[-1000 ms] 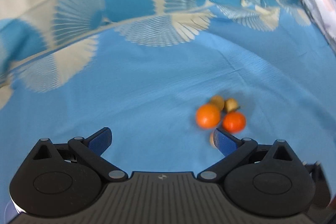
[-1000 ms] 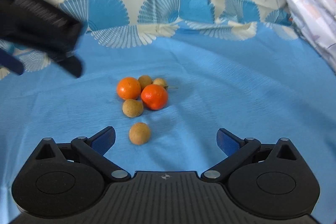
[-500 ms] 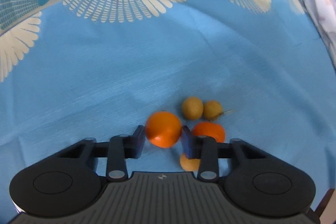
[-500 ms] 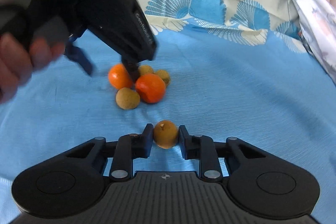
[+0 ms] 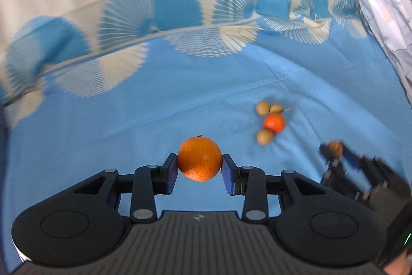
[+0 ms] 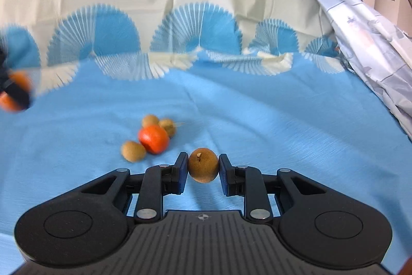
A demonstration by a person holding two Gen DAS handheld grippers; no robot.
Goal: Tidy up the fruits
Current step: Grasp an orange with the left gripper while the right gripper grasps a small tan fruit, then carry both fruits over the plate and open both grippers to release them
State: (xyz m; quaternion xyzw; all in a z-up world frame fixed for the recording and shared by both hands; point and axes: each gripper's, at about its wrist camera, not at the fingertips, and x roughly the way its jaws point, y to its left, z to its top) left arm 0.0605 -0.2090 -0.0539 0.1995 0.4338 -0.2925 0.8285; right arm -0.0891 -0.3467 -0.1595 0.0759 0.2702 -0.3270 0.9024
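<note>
One orange (image 5: 199, 159) — stem up (gripper-held)

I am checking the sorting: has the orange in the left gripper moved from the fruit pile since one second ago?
Yes. The orange has left the pile; it is now clamped in the left gripper, to the pile's left.

Each scene is viewed from a fisheye camera mounted behind a gripper, looking forward and down along its fingers onto the blue cloth (image 5: 180, 99). The left view is angled more steeply. Shared by both views are the fruit cluster around the small orange (image 5: 274, 122) (image 6: 153, 139) and the fan-patterned cloth border (image 6: 200, 30). The right gripper (image 5: 334, 150) is seen at the left view's right edge.
</note>
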